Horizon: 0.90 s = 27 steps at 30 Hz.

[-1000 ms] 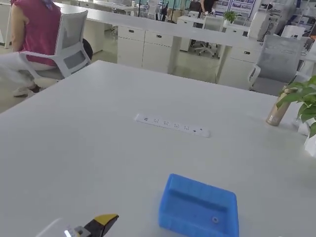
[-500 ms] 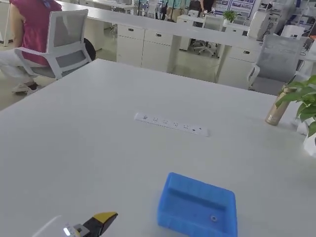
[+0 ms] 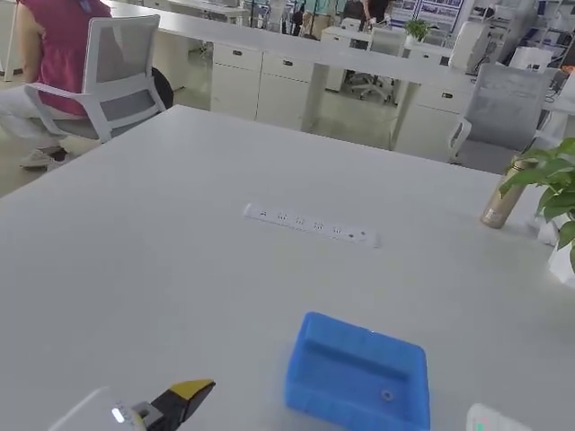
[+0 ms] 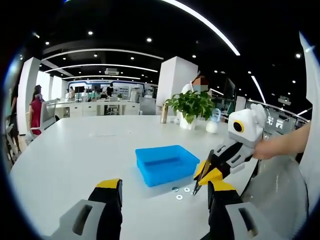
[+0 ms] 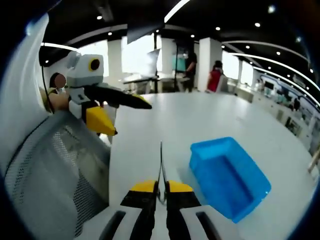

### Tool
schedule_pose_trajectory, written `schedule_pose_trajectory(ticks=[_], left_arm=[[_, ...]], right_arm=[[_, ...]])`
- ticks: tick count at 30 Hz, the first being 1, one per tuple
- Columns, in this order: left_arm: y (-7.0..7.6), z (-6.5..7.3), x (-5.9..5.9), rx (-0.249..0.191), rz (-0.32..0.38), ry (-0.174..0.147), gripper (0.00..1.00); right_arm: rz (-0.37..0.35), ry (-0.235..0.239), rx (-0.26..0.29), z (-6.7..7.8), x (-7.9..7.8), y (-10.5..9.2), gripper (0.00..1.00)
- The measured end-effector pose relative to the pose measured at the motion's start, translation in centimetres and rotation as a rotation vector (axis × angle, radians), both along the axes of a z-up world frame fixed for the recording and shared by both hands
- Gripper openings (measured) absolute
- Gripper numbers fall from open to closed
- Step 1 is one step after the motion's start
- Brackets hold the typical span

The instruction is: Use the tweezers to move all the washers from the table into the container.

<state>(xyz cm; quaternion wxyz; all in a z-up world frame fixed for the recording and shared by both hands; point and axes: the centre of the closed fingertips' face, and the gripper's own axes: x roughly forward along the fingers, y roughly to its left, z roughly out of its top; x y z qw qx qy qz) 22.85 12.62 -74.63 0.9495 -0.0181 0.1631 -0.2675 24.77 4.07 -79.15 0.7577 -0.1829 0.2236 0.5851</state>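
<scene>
The blue container (image 3: pixel 358 377) stands near the table's front edge, with one washer (image 3: pixel 386 395) lying inside it. Three washers (image 4: pixel 179 197) lie on the table just in front of the container (image 4: pixel 165 162). My left gripper (image 4: pixel 165 187) is open, jaws wide apart and empty, low over the table short of the container; its yellow tip (image 3: pixel 184 397) is at the bottom left of the head view. My right gripper (image 5: pixel 160 187) is shut on thin tweezers (image 5: pixel 161 162) that point forward, left of the container (image 5: pixel 227 175). From the left gripper view, the tweezers' tip (image 4: pixel 196 189) hovers beside the washers.
A white power strip (image 3: pixel 310 225) lies mid-table. A metal bottle (image 3: pixel 499 199) and a potted plant (image 3: pixel 557 189) stand at the far right. A mesh chair (image 5: pixel 55 170) is close beside the right gripper. A person sits on a chair (image 3: pixel 117 76) beyond the table's far left corner.
The head camera has drifted slightly. A white part of a gripper has come into the bottom right corner. The left gripper's tip has barely moved.
</scene>
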Motion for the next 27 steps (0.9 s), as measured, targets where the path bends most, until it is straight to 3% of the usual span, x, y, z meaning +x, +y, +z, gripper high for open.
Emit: schedule_pose_trajectory(ticks=[4, 6, 9, 13, 15, 18, 21, 27], left_arm=[[-0.1, 0.2, 0.0, -0.012, 0.000, -0.004, 0.71], [-0.5, 1.1, 0.0, -0.066, -0.013, -0.032, 0.76], [-0.8, 2.1, -0.1, -0.117, -0.021, -0.062, 0.78], [-0.6, 2.3, 0.0, -0.132, -0.010, -0.073, 0.78], [-0.5, 2.1, 0.0, -0.124, -0.006, -0.067, 0.77], [-0.6, 2.1, -0.1, -0.128, -0.013, -0.064, 0.78], [-1.1, 2.5, -0.2, -0.147, -0.035, -0.080, 0.81], [-1.4, 2.6, -0.3, -0.160, -0.050, -0.079, 0.82]], right_arm=[[-0.045, -0.041, 0.058, 2.8, 2.3, -0.3, 0.03], [-0.070, -0.055, 0.078, 3.9, 3.4, -0.6, 0.03], [-0.124, -0.061, 0.092, 4.7, 5.3, -1.1, 0.03], [-0.249, -0.034, 0.155, 5.2, 8.2, -2.0, 0.03], [-0.313, 0.005, 0.182, 5.1, 9.3, -2.4, 0.03], [-0.384, 0.038, 0.179, 4.5, 10.6, -3.1, 0.03], [-0.421, 0.061, 0.183, 4.0, 11.5, -3.4, 0.03], [-0.443, 0.098, 0.157, 2.3, 12.7, -3.6, 0.03]])
